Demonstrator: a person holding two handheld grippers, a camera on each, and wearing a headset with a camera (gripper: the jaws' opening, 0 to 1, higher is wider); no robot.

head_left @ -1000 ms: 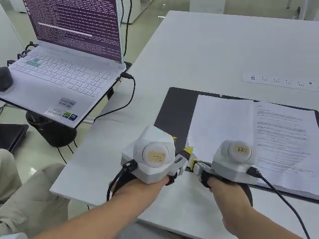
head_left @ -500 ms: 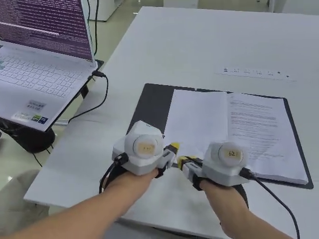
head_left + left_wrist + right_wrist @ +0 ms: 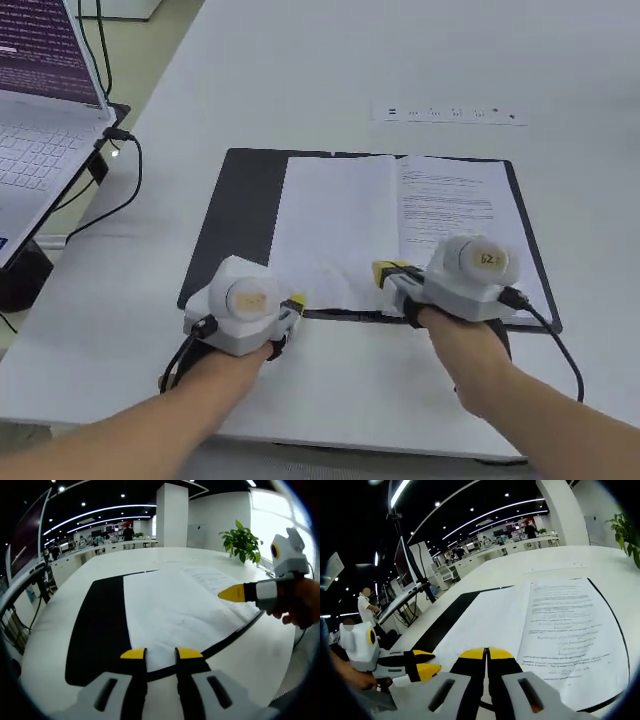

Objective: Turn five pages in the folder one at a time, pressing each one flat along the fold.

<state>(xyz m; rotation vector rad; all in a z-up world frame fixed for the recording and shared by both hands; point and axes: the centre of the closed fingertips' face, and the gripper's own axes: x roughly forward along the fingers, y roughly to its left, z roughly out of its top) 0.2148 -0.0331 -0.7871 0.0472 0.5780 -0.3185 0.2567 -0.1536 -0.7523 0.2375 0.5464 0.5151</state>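
The folder (image 3: 240,220) lies open and flat on the white table (image 3: 300,80), right in front of both tools. The left gripper (image 3: 294,303) is at the near edge of the folder, by the bottom of the blank page (image 3: 335,220). Its two yellow tips are a little apart, with nothing between them. I think it is placed there so it can hold that side down, or be ready to help.

The right gripper (image 3: 384,271) is over the bottom of the blank page, close to the fold (image 3: 397,210). The printed page (image 3: 450,210) lies ahead of it and off to its right. Its tips are pressed together with nothing in them, like one blunt finger. That is a good shape for rubbing along the fold, or for sliding under a page edge to lift it. I cannot tell if it touches the paper.

The pages look flat, so I think a page turn has not yet begun. The two tools point toward each other and are near, not touching.
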